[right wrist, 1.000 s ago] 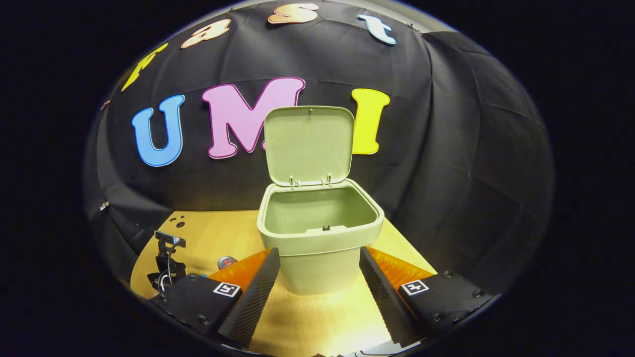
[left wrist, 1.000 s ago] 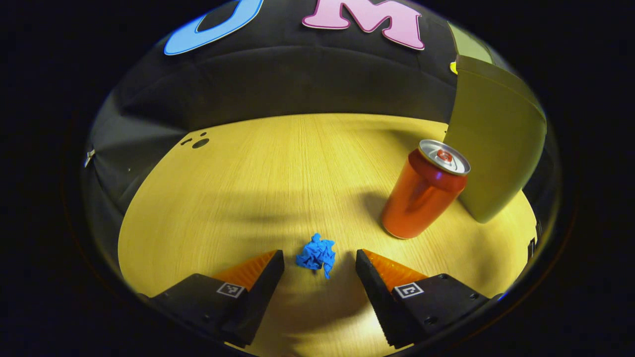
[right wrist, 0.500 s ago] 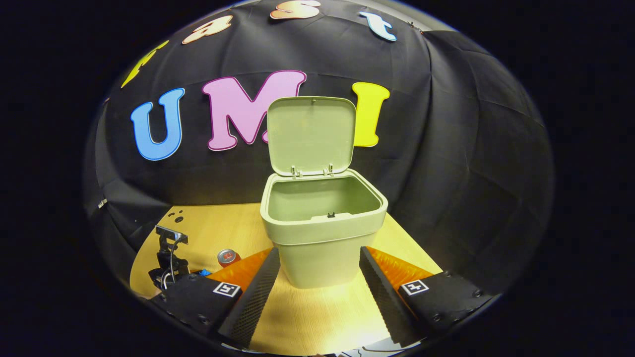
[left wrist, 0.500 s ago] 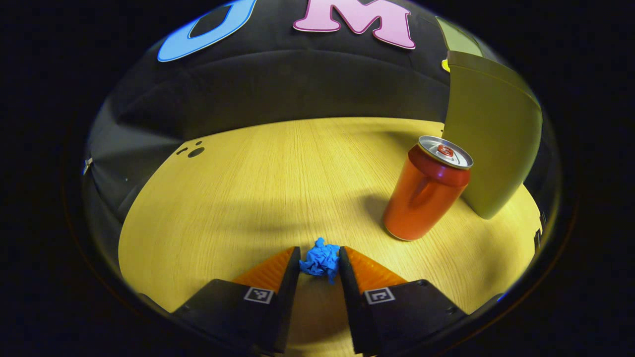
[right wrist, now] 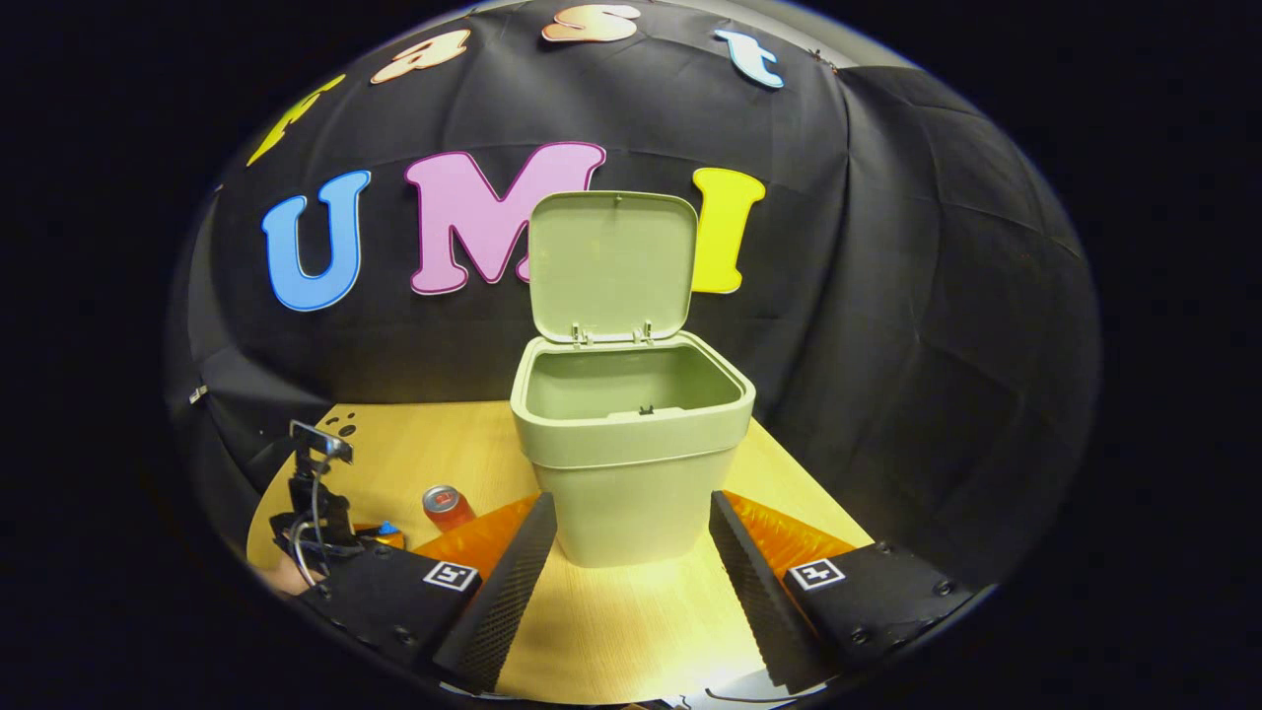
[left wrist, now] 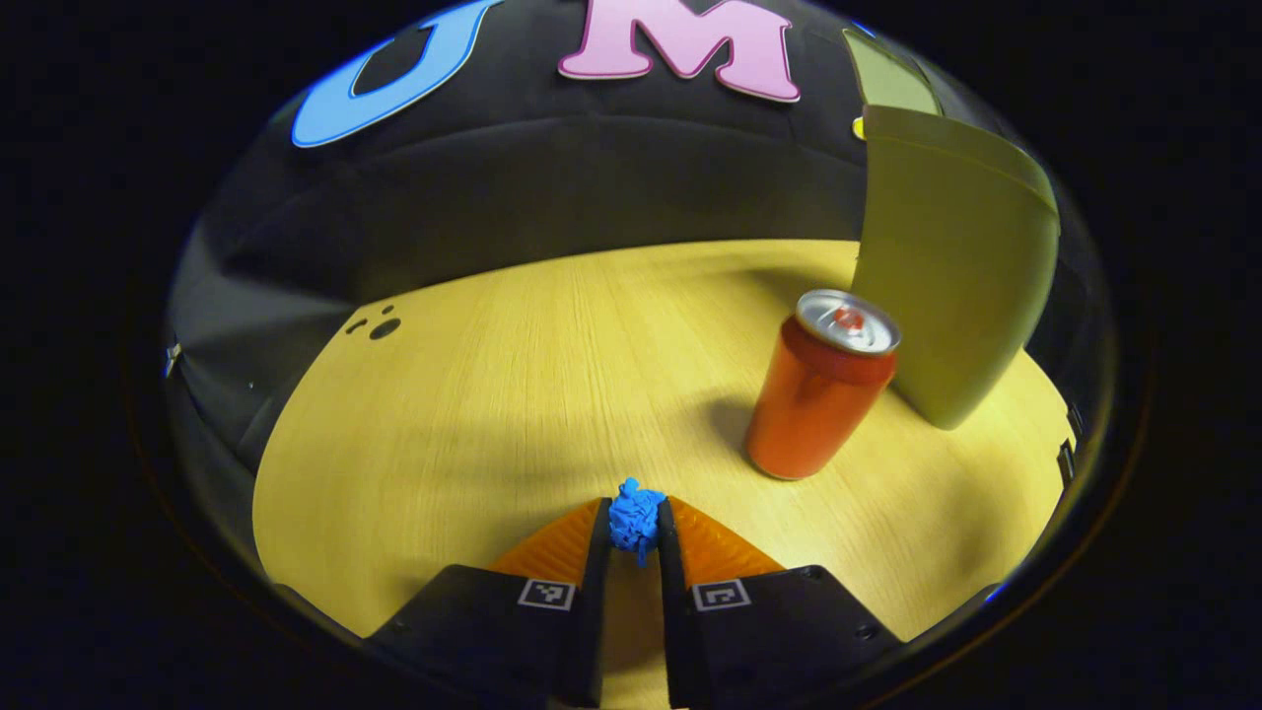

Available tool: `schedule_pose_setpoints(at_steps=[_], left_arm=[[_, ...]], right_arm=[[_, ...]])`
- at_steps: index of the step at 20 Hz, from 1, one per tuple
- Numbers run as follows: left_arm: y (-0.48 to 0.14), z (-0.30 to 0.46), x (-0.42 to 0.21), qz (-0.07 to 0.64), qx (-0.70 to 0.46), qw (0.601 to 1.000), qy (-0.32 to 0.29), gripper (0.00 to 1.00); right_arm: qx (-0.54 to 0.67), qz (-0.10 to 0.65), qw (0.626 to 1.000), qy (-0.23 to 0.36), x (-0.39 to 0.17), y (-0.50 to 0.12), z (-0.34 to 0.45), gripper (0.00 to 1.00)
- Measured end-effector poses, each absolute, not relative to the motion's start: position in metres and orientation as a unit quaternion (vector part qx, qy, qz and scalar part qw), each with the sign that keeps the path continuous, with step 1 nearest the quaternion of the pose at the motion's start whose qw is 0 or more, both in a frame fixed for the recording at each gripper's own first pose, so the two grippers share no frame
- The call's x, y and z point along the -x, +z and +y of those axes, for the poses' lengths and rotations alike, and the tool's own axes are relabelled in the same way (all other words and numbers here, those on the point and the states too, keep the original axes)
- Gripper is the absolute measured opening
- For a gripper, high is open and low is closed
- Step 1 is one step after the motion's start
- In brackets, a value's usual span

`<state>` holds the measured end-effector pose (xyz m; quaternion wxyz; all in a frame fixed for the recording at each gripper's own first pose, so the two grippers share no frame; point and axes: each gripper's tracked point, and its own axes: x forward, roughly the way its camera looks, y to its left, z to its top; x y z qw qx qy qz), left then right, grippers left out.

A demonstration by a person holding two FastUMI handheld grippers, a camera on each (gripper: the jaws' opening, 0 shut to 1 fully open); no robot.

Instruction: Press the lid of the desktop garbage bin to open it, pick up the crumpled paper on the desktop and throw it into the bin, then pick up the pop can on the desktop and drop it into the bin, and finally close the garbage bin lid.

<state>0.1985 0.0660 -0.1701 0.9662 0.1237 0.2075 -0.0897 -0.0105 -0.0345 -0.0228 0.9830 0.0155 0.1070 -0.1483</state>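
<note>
Paper comes first among the things to bin, and that is the step in hand. In the left gripper view the left gripper (left wrist: 634, 523) has its jaws drawn narrow, both pressing on the blue crumpled paper (left wrist: 635, 517), which sits pinched at their tips low over the tabletop (left wrist: 513, 394). Whether the wad has left the wood I cannot tell. Beyond it and to the right the orange pop can (left wrist: 820, 383) stands upright, apart from the paper, and just behind the can rises the side of the green garbage bin (left wrist: 951, 266).

In the right gripper view the right gripper (right wrist: 631, 537) hangs with its jaws wide, holding nothing, one to either side of the bin's base as seen from here. I judge it is near the bin without touching it. The bin stands on the tabletop with its lid (right wrist: 611, 264) swung up on the rear hinge and the inside looking bare, so opening is done and neither item is in yet. Low at the left of that view the left gripper shows farther off, with a speck of blue at its tip and the can just beyond it.

Next move, as I judge it: lift the paper straight up with the grip kept firm, carry it rightwards high enough to pass the upright can and top the bin's rim, centre it over the opening, then part the jaws. Such a small, light wad could slip or cling to a jaw, and a low path could knock the can over.
</note>
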Motion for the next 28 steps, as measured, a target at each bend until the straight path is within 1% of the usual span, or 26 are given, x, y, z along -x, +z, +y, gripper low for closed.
schedule_pose_setpoints(at_steps=[2,3,5,6,7,8,9,11,13,15,16,20,21,22,28], left_arm=[[-0.144,0.059,-0.188,0.190,-0.126,0.969,-0.098,0.29],[-0.127,0.054,-0.183,0.180,-0.125,0.971,-0.101,0.27],[-0.094,0.043,-0.172,0.157,-0.114,0.975,-0.104,0.29],[-0.078,0.036,-0.166,0.147,-0.105,0.978,-0.107,0.27],[-0.062,0.027,-0.161,0.139,-0.092,0.980,-0.111,0.29],[-0.045,0.017,-0.156,0.129,-0.076,0.982,-0.116,0.27],[-0.028,0.006,-0.153,0.119,-0.056,0.984,-0.121,0.29],[0.004,-0.013,-0.149,0.096,-0.022,0.986,-0.132,0.29],[0.030,-0.036,-0.149,0.077,-0.030,0.987,-0.138,0.29],[0.051,-0.073,-0.145,0.062,-0.036,0.984,-0.160,0.27],[0.059,-0.091,-0.145,0.054,-0.039,0.983,-0.171,0.29],[0.080,-0.171,-0.142,0.031,-0.039,0.974,-0.222,0.29],[0.081,-0.191,-0.143,0.031,-0.035,0.971,-0.236,0.27],[0.078,-0.208,-0.144,0.032,-0.034,0.969,-0.245,0.29],[0.060,-0.268,-0.157,0.051,-0.044,0.961,-0.269,0.29]], right_arm=[[-0.018,0.102,0.983,-0.151,0.011,-0.022,-0.043,0.98],[-0.022,0.097,0.984,-0.148,0.009,-0.020,-0.046,0.98],[-0.021,0.096,0.985,-0.139,0.004,-0.020,-0.054,0.98],[-0.016,0.096,0.986,-0.134,0.001,-0.020,-0.058,0.98],[-0.010,0.095,0.987,-0.127,-0.002,-0.020,-0.063,0.98],[-0.007,0.094,0.988,-0.119,-0.006,-0.020,-0.066,0.98],[-0.007,0.094,0.989,-0.110,-0.009,-0.023,-0.069,0.98],[-0.006,0.100,0.990,-0.095,-0.016,-0.030,-0.077,0.98],[-0.009,0.099,0.992,-0.080,-0.022,-0.034,-0.085,0.98],[-0.015,0.103,0.993,-0.062,-0.026,-0.040,-0.092,0.98],[-0.013,0.106,0.993,-0.057,-0.027,-0.044,-0.097,0.98],[-0.012,0.114,0.993,-0.039,-0.028,-0.055,-0.120,0.98],[-0.013,0.118,0.992,-0.036,-0.028,-0.058,-0.125,0.98],[-0.015,0.121,0.992,-0.033,-0.029,-0.060,-0.131,0.98],[-0.027,0.127,0.991,-0.009,-0.035,-0.067,-0.152,0.97]])
